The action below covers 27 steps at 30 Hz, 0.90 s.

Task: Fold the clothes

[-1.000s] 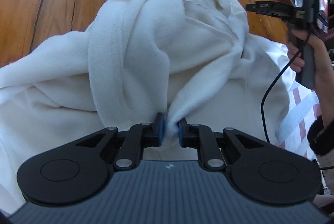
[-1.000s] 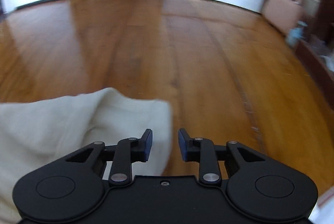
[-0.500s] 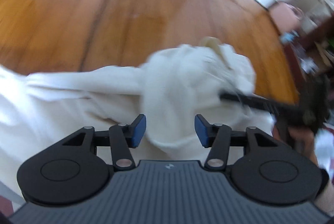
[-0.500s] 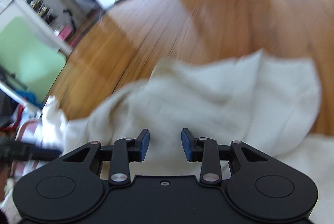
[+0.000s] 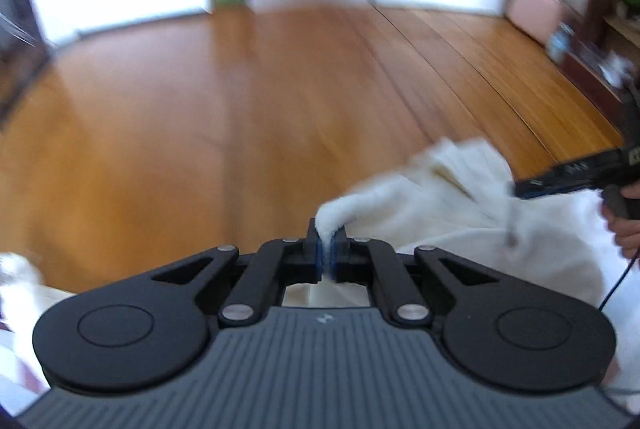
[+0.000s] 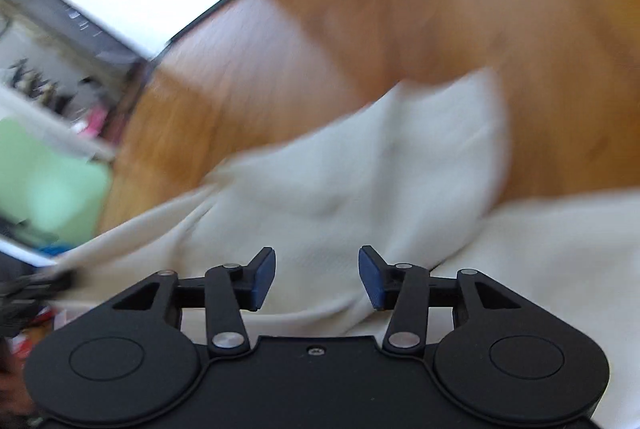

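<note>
Blurred white garment (image 5: 460,213) pinched by left gripper (image 5: 329,255), extent seemingly cropped

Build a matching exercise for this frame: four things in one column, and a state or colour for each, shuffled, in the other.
Things:
1. left gripper
2. right gripper
3. white fleece garment
4. wooden floor

States or colours:
A. jaws apart and opening, nothing pinched between the pads
B. orange-brown boards
C. shut on a fold of fabric
D. cream white, rumpled, one fold lifted

Pairs: 1-C, 2-A, 3-D, 4-B
</note>
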### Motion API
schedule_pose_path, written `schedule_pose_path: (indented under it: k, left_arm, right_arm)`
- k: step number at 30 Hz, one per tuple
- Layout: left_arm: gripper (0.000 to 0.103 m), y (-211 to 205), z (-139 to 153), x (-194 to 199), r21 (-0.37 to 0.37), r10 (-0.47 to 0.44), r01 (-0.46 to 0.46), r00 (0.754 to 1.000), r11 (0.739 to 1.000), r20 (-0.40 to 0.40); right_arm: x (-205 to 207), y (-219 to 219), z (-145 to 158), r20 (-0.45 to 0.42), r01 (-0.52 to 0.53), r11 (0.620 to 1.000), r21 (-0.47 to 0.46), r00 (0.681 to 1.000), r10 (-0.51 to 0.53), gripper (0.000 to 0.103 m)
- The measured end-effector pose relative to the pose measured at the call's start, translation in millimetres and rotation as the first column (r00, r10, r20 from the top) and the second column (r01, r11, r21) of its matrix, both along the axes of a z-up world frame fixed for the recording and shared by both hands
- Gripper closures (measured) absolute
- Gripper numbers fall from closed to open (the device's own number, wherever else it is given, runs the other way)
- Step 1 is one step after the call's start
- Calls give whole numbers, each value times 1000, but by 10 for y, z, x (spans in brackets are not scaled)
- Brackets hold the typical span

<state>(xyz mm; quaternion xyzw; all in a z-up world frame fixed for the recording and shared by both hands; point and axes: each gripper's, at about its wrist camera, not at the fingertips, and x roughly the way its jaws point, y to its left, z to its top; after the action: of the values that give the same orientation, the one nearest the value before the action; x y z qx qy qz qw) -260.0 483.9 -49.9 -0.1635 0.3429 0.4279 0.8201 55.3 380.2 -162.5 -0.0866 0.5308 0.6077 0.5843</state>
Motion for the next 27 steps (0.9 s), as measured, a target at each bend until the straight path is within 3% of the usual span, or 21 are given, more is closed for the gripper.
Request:
schedule_pose_path:
  k: [2, 4, 6, 9, 11, 12, 17, 19, 27]
  left_arm:
    - [100, 8, 211, -205, 125, 55, -48, 997, 991, -51]
    - [100, -41, 346, -370, 256, 120, -85, 985, 963, -123]
    - [100, -76, 345, -532, 296, 155, -109, 978, 949, -136]
    - [100, -23, 69, -696, 232, 219, -151, 928, 961, -303]
    - [100, -1, -167, -754, 209, 262, -188, 868, 960, -422]
    - [100, 8, -227, -824, 201, 271, -201, 863, 959, -427]
    - [100, 66, -256, -1143, 101, 328, -312, 901, 945, -282]
    - [100, 33, -312, -1204, 88, 328, -316, 906, 945, -268]
    - [100, -54, -362, -1311, 74, 322, -313, 914, 947, -248]
  right_arm:
    - [215, 41, 88, 89, 44, 999, 12, 995, -45, 51]
    - [365, 96, 163, 141, 69, 997, 23, 987, -72, 51]
    - [416, 146, 205, 138, 56, 998, 38, 989, -61, 49]
    - [333, 255, 180, 106, 9, 999, 52, 994, -14, 43]
    - [240, 370, 147, 98, -41, 998, 45, 995, 37, 43]
    - [225, 462, 156, 101, -81, 996, 37, 992, 77, 43]
    - [-252, 1007, 97, 107, -284, 959, 3, 954, 282, 42]
    - [-437, 1246, 14, 79, -345, 938, -34, 935, 347, 41]
    - [-1134, 1756, -398, 217, -423, 894, -151, 868, 447, 41]
